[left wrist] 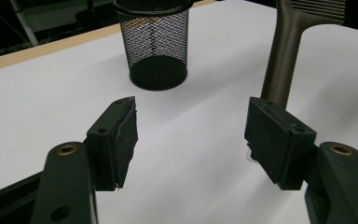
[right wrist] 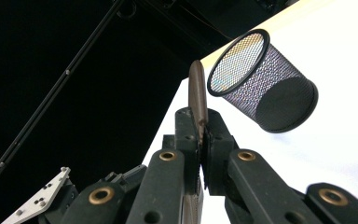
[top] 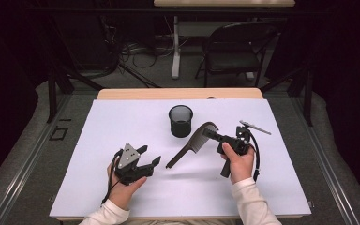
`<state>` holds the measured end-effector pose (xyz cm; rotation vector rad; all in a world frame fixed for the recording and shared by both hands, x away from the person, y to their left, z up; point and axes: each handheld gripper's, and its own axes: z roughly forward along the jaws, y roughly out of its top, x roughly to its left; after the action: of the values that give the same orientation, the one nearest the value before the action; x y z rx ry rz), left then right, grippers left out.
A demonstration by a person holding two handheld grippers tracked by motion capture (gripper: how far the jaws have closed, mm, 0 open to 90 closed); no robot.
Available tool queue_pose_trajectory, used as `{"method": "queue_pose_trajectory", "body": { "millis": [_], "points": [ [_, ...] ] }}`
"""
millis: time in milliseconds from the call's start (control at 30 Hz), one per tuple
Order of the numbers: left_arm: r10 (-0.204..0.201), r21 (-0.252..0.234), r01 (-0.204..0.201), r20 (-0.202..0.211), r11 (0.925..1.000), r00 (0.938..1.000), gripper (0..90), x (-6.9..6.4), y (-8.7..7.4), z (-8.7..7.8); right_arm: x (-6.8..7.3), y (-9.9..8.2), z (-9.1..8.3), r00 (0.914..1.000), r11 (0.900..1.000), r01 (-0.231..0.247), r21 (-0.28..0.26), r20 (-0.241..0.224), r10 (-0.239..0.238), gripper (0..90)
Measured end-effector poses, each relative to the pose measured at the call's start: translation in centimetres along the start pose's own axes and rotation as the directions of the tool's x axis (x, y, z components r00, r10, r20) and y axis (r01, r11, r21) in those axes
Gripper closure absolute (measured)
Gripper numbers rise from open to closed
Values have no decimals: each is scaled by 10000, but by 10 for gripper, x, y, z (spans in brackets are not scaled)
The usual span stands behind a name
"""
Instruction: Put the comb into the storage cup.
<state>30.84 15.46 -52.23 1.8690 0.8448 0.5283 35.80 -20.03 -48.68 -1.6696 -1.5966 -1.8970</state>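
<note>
Comb (top: 192,143) clamped between right gripper (top: 209,134) fingers, clear of left gripper (top: 149,155).

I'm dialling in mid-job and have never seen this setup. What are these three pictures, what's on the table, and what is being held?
No robot arm here: a person holds a two-jaw tool in each hand. The high view looks down on the white table from above the person's side. The other two pictures come from cameras riding on each tool, looking along its own fingers.

On the table stands a black mesh cup, upright. The right gripper is shut on the toothed end of a dark comb, whose handle slants down toward the table. The left gripper is open with nothing between its fingers, and the comb's handle lies just beyond them.
</note>
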Motion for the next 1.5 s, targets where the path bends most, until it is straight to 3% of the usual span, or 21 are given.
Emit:
{"method": "queue_pose_trajectory", "body": {
  "millis": [233,533,867,1200,1500],
  "points": [
    [-200,-113,201,65,9997,9998,264,9,1,-4,0,3,-4,10000,9996,-17,-277,-4,17,871],
    [-731,-45,730,-223,9973,9971,162,19,1,-6,1,8,-12,9995,9977,304,-605,135,-296,871],
    [-525,-33,524,-299,9986,9982,156,23,1,-9,2,12,-21,9987,9927,494,-1102,185,-477,871],
    [-689,-83,686,-483,9976,9965,156,28,-1,-10,2,16,-29,9976,9804,679,-1848,223,-649,872],
    [-682,-128,676,-473,9976,9966,156,30,-2,-11,3,19,-36,9956,9730,914,-2118,372,-855,872]
  ]
}}
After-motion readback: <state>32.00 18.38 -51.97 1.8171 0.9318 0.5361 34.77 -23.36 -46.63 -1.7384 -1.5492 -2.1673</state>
